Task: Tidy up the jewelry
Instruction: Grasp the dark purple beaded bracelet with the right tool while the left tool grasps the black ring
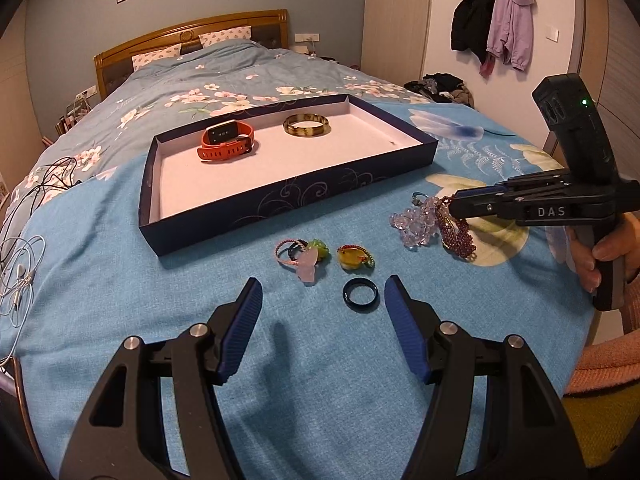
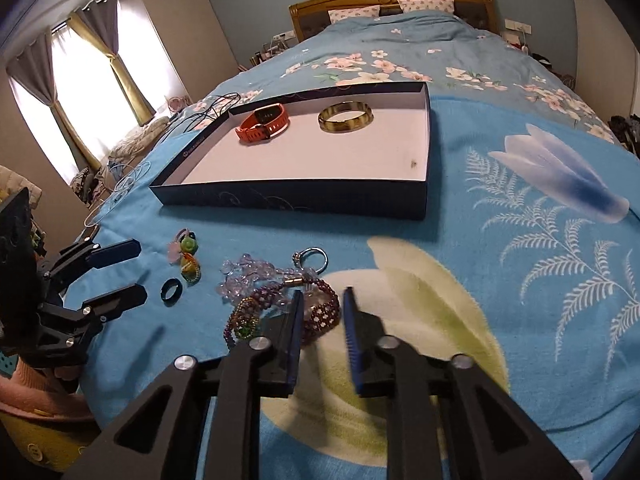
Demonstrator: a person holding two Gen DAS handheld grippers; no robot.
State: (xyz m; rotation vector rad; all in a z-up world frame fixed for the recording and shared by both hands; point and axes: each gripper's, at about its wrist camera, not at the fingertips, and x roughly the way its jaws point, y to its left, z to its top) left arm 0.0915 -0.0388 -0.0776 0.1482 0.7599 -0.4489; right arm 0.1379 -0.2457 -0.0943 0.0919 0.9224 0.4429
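Just ahead of the left gripper (image 1: 323, 292), whose jaws stand wide apart, the dark ring (image 1: 360, 294) lies flat on the blue bedspread (image 1: 120, 300), close inside the right-hand pad. Beyond it sit the corded charms (image 1: 304, 258) and the yellow-green charm (image 1: 352, 259), and farther still the tray (image 1: 288, 196), which holds the orange watch (image 1: 226, 141) and the gold bangle (image 1: 306, 125).

The right gripper (image 2: 322, 304) has its jaws partly apart with nothing clamped; the purple beaded bracelet (image 2: 320, 312) shows in the gap at the tips, and the clear bead strand (image 2: 244, 274) and silver ring (image 2: 314, 260) lie just past it.

The step in hand looks like taking the bracelet. To do it well, I would lower the pads to straddle one band of beads (not the whole tangle), close gently, and lift straight so the neighbouring strand does not drag.

The right gripper's body reads "DAS"; no other writing is legible.
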